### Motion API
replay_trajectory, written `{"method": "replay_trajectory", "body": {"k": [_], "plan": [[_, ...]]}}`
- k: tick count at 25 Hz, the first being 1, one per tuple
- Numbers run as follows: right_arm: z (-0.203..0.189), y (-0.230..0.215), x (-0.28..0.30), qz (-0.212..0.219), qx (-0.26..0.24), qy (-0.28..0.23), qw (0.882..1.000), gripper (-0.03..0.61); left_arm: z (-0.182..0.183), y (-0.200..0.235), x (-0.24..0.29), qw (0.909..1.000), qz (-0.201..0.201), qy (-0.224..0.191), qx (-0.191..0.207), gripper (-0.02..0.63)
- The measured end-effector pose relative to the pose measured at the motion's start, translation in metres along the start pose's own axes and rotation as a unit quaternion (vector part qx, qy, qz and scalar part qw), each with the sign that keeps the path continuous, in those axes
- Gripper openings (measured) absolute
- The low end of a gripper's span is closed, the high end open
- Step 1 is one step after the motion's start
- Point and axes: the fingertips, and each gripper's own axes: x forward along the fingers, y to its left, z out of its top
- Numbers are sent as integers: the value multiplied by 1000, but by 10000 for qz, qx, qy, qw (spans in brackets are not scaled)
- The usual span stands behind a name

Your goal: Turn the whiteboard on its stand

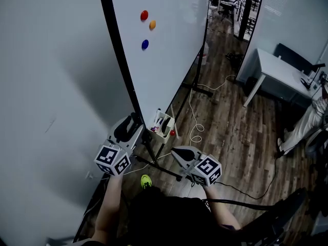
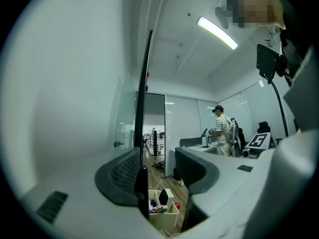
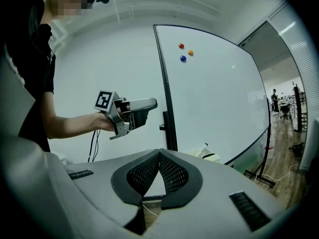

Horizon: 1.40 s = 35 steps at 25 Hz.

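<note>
Since the left gripper (image 2: 159,169) stood wide, with the black side frame (image 2: 143,108) of the whiteboard (image 1: 169,50) between its jaws but unpressed, close by the left pad, I judged a slip the main risk. Any push could let the edge skate out, and a swinging board might knock the marker box (image 1: 163,125) near its lower corner or drag the stand (image 1: 203,90) onto the floor cable (image 1: 193,132). Left forearm reached forward, gripper level, low on the frame; the right gripper (image 3: 158,157) hung off to the right, jaws together on nothing, clear of the board.
</note>
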Motion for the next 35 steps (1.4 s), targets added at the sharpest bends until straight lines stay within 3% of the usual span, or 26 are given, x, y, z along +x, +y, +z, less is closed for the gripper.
{"method": "replay_trajectory", "body": {"k": [22,26,35], "plan": [[15,-52,4,-601,51,-108,9981,25,38,39,77,9980,-256,-35,578,229],[15,-52,2,-593,67,-99,9982,25,46,39,81,9967,-221,-57,775,143],[8,-58,-2,-646,130,-42,9978,25,47,44,86,9975,-214,-210,633,94]]}}
